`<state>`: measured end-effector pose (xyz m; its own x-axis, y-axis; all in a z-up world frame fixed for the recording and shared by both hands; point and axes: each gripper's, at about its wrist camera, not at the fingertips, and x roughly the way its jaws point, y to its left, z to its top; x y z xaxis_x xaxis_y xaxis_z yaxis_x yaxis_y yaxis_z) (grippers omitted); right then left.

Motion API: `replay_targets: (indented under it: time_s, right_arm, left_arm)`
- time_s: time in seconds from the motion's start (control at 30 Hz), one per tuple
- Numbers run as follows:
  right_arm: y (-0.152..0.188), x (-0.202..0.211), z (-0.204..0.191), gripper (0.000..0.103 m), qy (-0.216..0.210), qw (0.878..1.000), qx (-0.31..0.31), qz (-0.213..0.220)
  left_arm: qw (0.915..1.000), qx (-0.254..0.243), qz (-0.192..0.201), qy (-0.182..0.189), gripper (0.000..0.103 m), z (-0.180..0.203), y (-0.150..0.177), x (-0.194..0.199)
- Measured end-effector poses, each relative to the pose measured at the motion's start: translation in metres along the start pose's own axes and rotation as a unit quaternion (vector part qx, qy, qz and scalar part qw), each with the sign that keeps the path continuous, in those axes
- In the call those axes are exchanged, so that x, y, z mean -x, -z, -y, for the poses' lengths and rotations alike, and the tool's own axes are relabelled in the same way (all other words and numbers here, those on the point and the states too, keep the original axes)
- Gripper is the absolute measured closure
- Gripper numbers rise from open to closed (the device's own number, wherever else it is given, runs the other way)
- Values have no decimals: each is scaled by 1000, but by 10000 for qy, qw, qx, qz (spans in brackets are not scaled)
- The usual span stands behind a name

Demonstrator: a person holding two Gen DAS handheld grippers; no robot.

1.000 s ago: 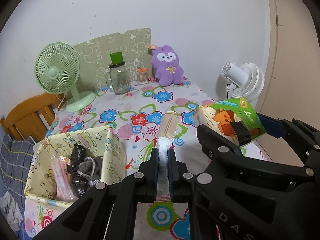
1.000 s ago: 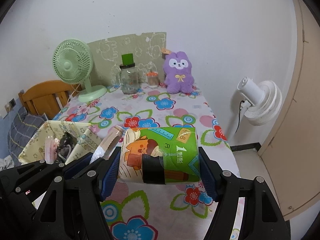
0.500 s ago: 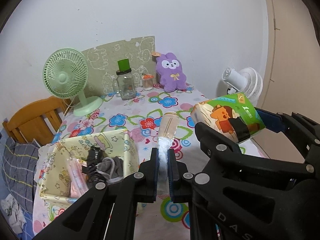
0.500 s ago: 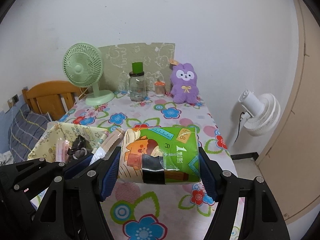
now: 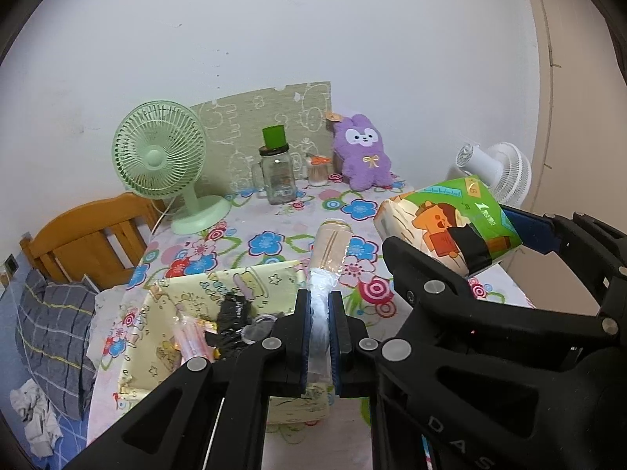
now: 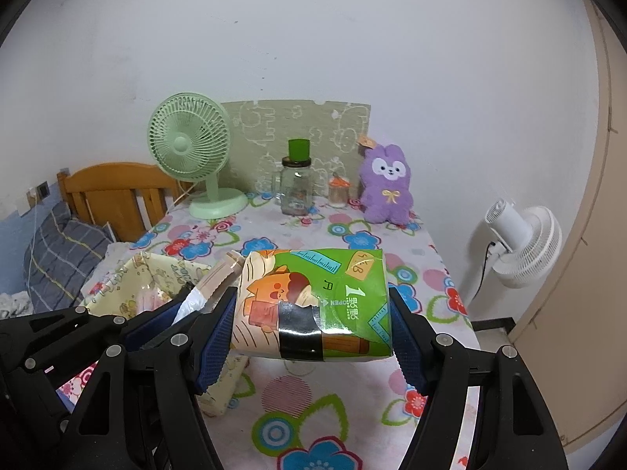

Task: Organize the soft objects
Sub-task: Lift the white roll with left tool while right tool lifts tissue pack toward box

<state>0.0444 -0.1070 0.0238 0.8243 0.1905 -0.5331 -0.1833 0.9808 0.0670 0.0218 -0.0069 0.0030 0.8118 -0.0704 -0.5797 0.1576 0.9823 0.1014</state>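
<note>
1. Left wrist view: left tool (image 5: pixel 320 315) is pinched tight on the clear plastic end of a beige wrapped roll (image 5: pixel 330 243), which juts toward 12 o'clock above the tabletop (image 5: pixel 274 215). The yellow fabric basket (image 5: pixel 156 352) sits at 9 o'clock of the tips. Swing the roll over the rim before letting go; held only by its wrapper, it may sag.
2. Right wrist view: right tool (image 6: pixel 313 313) stands wide, pads pressing both ends of the green tissue pack (image 6: pixel 313 305), carried above the cloth. The basket lies at 9 o'clock, partly hidden, so its free room is hard to judge. Keep the pack level and squeeze gently.
</note>
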Motion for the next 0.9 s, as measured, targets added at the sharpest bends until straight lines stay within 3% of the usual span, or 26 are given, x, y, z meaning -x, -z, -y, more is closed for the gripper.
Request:
replay_targets:
  time_s: [0.9]
  right_arm:
    - [-4, -55, -69, 29, -586, 9969, 337, -408]
  left_arm:
    - [9980, 393, -367, -320, 97, -75, 19, -39]
